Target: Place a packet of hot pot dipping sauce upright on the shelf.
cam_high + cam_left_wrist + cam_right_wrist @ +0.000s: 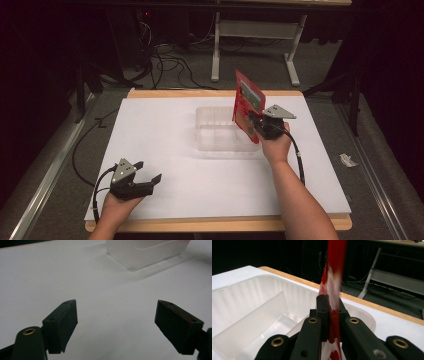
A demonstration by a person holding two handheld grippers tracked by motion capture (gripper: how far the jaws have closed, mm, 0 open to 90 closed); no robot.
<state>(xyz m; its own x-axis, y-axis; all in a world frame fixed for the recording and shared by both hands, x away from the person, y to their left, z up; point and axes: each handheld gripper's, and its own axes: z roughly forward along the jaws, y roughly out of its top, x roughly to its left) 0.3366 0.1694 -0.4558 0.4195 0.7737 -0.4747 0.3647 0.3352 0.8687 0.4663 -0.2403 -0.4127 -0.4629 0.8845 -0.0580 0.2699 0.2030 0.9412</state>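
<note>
1. Right gripper (257, 121) up off the table, jaws clamped tight on a red packet (248, 105). From the right gripper view, packet (335, 275) pinched edge-on between the two black jaws, rising straight up.
2. Packet held upright and slightly tilted above the right end of the clear plastic container (220, 131), lower edge near the rim. A green-and-white label visible on its upper face.
3. Container sitting near the middle of the white table top (165, 150), towards the far side. Inside, a divider wall (254, 317) splitting it into compartments.
4. Left gripper (146, 176) down at the near left of the table, held in the left hand (116, 205), jaws spread wide with nothing between them.
5. From the left gripper view, both pads (63, 322) hovering over bare white surface, well apart from the container's corner (147, 255) up ahead.
6. Black cable (97, 187) looping off the left gripper; another trailing along the right forearm (300, 200).
</note>
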